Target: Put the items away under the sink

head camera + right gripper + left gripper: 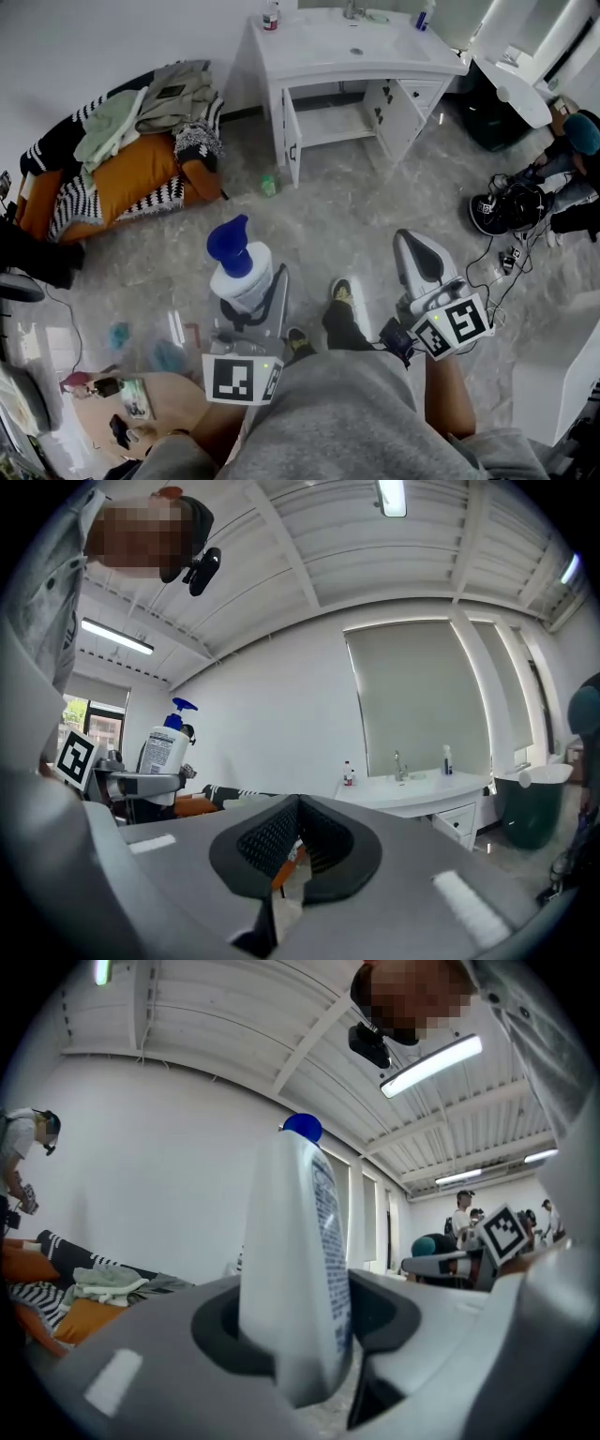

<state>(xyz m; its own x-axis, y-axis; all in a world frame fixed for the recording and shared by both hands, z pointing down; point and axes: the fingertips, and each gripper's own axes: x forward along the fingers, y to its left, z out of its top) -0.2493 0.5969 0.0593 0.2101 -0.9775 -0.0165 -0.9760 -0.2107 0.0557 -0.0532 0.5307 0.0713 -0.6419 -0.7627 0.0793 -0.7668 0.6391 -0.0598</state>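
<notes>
Two grippers hang over the marble floor (356, 225). At left, the left gripper (248, 292) clamps a white pump bottle (242, 272) with a blue pump head, upright between its jaws. Only the left gripper view shows the printed label (328, 1241) down the bottle's side. At right, the right gripper (419, 251) has its jaws pressed together on nothing, which the right gripper view makes plain. Only the head view shows the sink cabinet (323, 122) with doors swung open, well apart from the bottle.
</notes>
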